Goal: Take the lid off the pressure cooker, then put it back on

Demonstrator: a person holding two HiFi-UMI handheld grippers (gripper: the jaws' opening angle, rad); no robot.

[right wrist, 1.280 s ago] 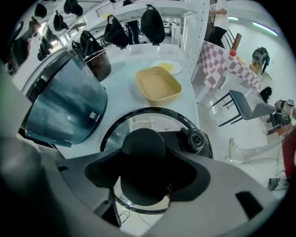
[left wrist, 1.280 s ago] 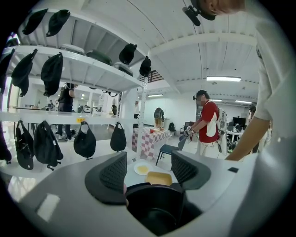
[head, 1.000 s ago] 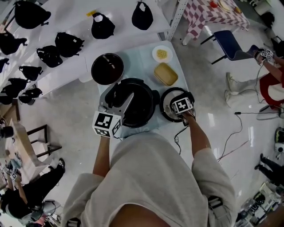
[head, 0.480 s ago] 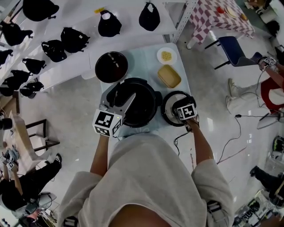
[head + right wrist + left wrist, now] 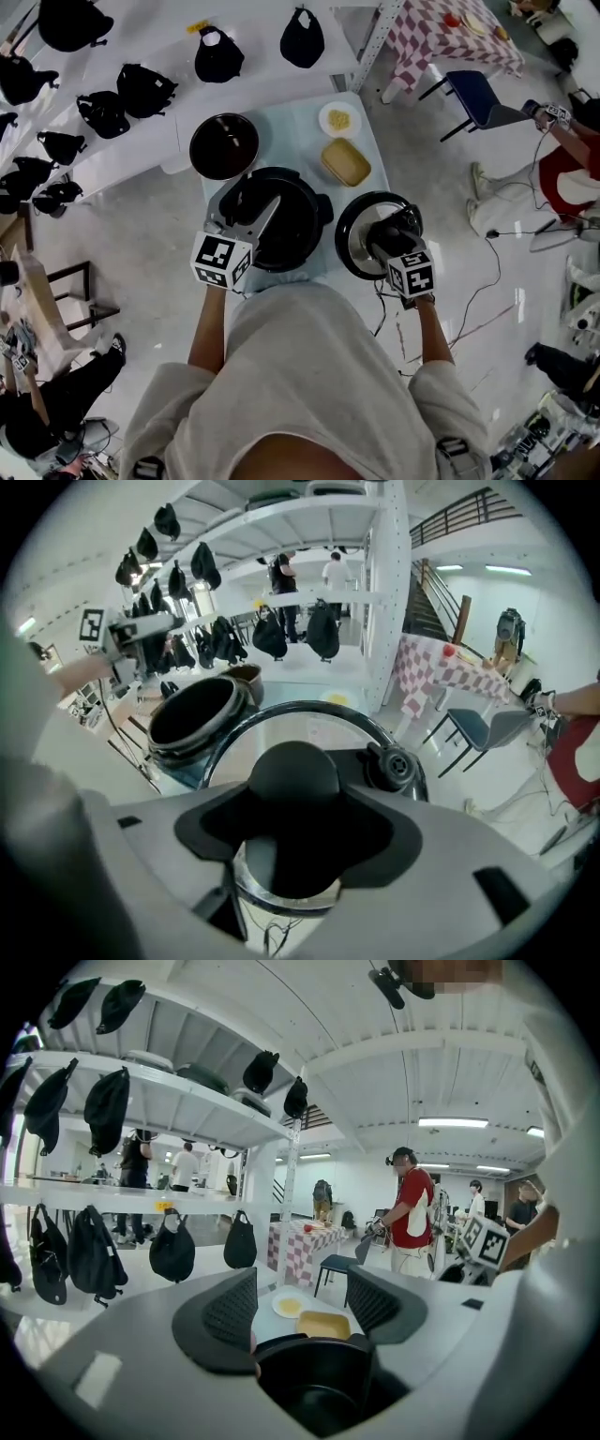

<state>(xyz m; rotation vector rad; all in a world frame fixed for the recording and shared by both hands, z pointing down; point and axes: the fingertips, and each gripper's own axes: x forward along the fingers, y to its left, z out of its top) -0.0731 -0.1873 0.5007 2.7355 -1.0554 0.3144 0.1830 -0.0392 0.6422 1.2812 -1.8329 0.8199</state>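
lid (image 5: 351, 242) knob pinched by right hand-held gripper (image 5: 386, 228) at table (image 5: 305, 117) edge; left hand-held gripper (image 5: 251, 204) spread.

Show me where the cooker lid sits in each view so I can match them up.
Head view: lid right of centre, under the right gripper.
Left gripper view: cannot make it out.
Right gripper view: lid fills the centre, its knob in the jaws.
Shared landmark: the open cooker pot, left of the lid in head view, low centre in left gripper view, upper left in right gripper view.
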